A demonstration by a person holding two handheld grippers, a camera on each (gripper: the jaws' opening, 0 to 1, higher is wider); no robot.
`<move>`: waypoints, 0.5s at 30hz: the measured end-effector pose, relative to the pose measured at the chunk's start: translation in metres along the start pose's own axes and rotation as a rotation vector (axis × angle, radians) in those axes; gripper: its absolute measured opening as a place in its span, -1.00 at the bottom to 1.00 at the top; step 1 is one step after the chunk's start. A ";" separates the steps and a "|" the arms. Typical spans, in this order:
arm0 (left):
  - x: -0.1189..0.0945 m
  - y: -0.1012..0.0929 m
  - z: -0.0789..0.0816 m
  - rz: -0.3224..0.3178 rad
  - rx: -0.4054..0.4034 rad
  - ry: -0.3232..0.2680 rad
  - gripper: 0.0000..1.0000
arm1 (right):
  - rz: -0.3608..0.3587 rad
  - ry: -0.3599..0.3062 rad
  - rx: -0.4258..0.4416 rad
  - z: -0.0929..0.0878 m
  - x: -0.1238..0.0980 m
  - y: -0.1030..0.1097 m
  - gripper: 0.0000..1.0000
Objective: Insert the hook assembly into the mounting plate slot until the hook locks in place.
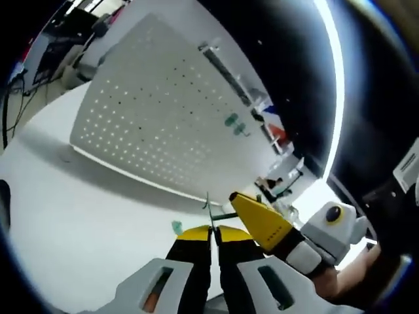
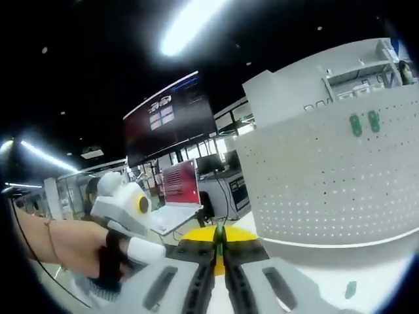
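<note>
Left gripper [image 1: 211,237] is sitting at bottom centre of the left gripper view, jaws pinched together on a thin green hook [image 1: 208,208] sticking up from the tips. Right gripper [image 1: 256,214] is coming in from lower right, yellow tip beside the left one. In the right gripper view, the right gripper [image 2: 218,251] is clamping narrow on a green piece. White pegboard [image 1: 163,111] is filling upper centre, two green hooks [image 1: 236,124] already sitting near its right edge. A loose green piece [image 1: 177,227] is lying on the table [image 1: 78,229], lower centre.
</note>
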State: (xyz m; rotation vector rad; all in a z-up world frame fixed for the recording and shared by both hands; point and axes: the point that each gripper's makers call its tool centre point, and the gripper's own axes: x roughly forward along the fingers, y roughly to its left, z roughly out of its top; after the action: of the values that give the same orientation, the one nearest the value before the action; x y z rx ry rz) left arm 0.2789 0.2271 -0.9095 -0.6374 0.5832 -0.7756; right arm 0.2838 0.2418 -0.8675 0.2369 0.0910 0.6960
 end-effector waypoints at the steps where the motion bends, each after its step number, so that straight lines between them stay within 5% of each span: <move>1: 0.000 0.000 0.001 0.001 0.004 -0.001 -0.98 | 0.001 0.000 0.000 0.000 0.000 0.000 -1.00; 9: -0.002 0.002 0.012 0.045 0.078 -0.021 -0.98 | 0.013 0.040 0.059 0.007 0.000 -0.001 -0.91; 15: -0.010 0.007 0.029 0.160 0.330 -0.024 -0.98 | 0.047 0.050 0.130 0.018 -0.012 -0.003 -0.82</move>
State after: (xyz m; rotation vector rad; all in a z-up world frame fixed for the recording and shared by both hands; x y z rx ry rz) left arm 0.2964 0.2475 -0.8929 -0.2920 0.4640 -0.6932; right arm 0.2794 0.2289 -0.8502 0.3471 0.1789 0.7439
